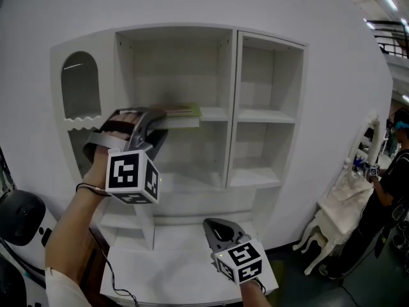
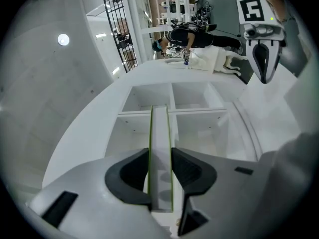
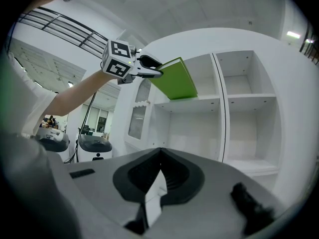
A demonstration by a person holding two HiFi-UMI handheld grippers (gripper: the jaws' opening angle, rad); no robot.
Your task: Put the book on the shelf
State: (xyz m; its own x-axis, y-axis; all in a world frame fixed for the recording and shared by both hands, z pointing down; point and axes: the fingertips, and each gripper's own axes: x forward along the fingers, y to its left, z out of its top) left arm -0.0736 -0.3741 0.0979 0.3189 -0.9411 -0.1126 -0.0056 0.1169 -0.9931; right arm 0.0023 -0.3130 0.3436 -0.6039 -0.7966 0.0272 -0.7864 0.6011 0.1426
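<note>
White shelf (image 1: pixel 214 114) on white wall | green book (image 1: pixel 181 112) at middle board, left side | left gripper (image 1: pixel 155 121) pinches its near edge | right gripper (image 1: pixel 214 228) low, closed, empty | book looks thin, light, smooth: may slip, hold edge firm | hard to tell if it rests on board yet

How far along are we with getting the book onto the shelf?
Done: the green book is up at the shelf, its far end over the board. In hand: the left gripper clamps its near end. Left: lay it down, release, withdraw. The right gripper is shut and empty.
</note>
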